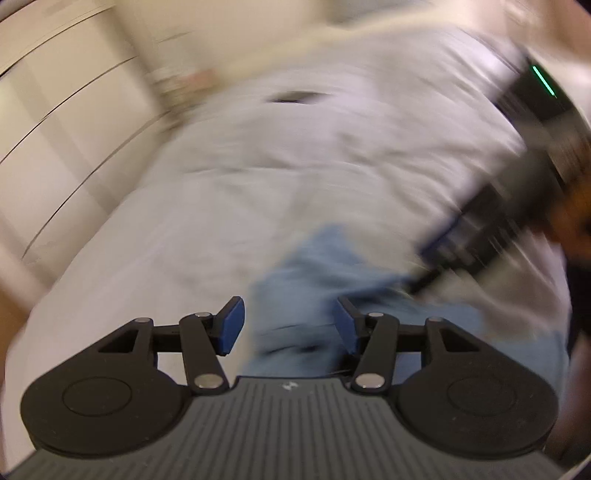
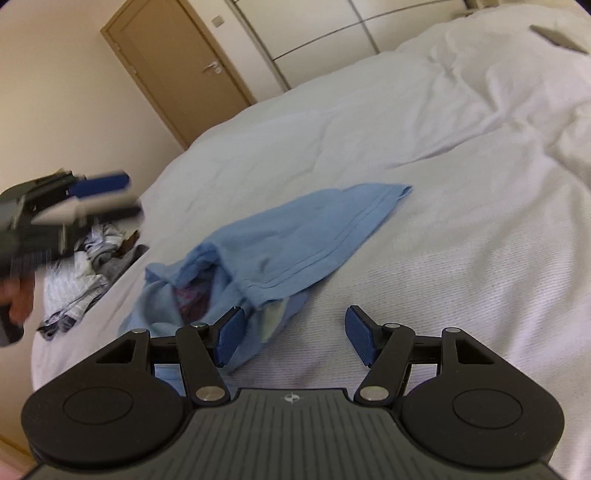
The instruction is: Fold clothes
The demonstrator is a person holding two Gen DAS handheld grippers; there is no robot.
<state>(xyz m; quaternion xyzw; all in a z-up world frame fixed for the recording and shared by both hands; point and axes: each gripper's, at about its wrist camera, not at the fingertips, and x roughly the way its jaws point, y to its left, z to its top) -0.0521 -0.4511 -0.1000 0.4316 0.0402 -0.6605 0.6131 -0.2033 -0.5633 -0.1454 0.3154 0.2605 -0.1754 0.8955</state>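
Note:
A crumpled light blue garment [image 2: 295,236] lies on the white bed cover [image 2: 461,155], with a patterned lining showing at its near opening. My right gripper [image 2: 295,334] hovers open just before the garment's near edge; its left finger overlaps the cloth and nothing is between the pads. The left wrist view is blurred. There my left gripper [image 1: 290,323] stands open over the blue garment [image 1: 332,266], with its pads apart from the cloth. The left gripper [image 2: 129,195] also appears blurred at the left edge of the right wrist view, held by a hand [image 2: 18,302].
A pile of striped and grey clothes [image 2: 85,266] lies by the bed's left edge. A dark flat object [image 2: 557,38] rests far back on the cover. A brown door [image 2: 177,74] and wardrobe panels [image 2: 332,29] stand beyond the bed.

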